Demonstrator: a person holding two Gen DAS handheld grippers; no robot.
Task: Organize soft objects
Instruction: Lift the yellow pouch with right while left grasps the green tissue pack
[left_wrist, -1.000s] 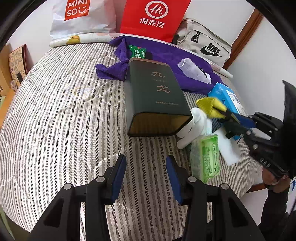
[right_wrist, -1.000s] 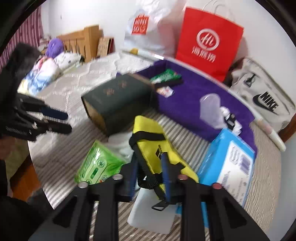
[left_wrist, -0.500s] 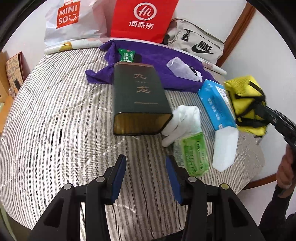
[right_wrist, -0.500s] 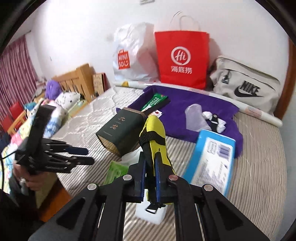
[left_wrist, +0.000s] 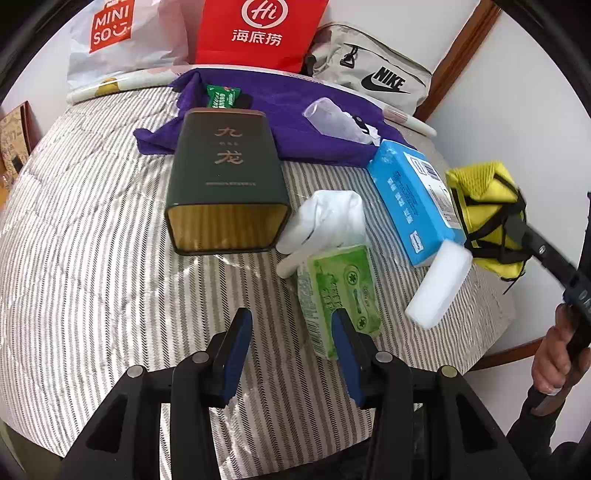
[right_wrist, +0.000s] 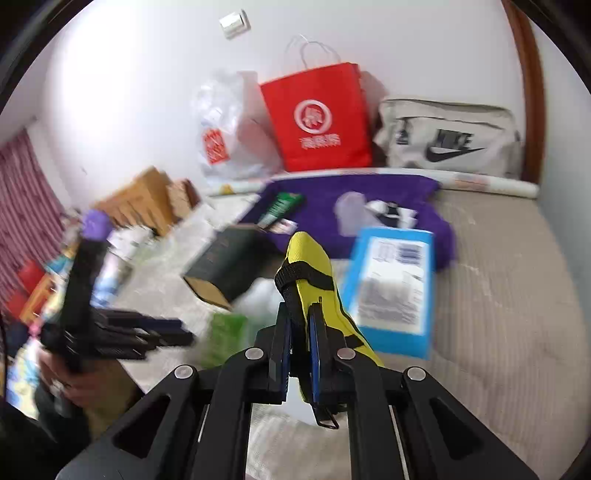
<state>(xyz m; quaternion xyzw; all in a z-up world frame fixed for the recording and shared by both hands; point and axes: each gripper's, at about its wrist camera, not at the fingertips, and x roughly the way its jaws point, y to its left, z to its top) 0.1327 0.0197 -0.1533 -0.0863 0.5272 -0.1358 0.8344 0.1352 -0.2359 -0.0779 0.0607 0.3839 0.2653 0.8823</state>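
The right tongs (right_wrist: 299, 345) pinch the soft yellow pouch with black straps (right_wrist: 314, 273) up in the air, to the right of the dark green box lying open-end-near on the bed (left_wrist: 225, 181), while the spread left tongs (left_wrist: 290, 354) wait nearer that box.

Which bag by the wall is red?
The paper bag in the middle is red. The plastic bag beside it is white, and the Nike bag is grey.

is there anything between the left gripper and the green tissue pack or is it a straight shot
Nothing visible blocks it. The left gripper hangs open, empty, just short of the green tissue pack, whose near end lies by its right finger. The white glove and the dark box lie beyond the pack.
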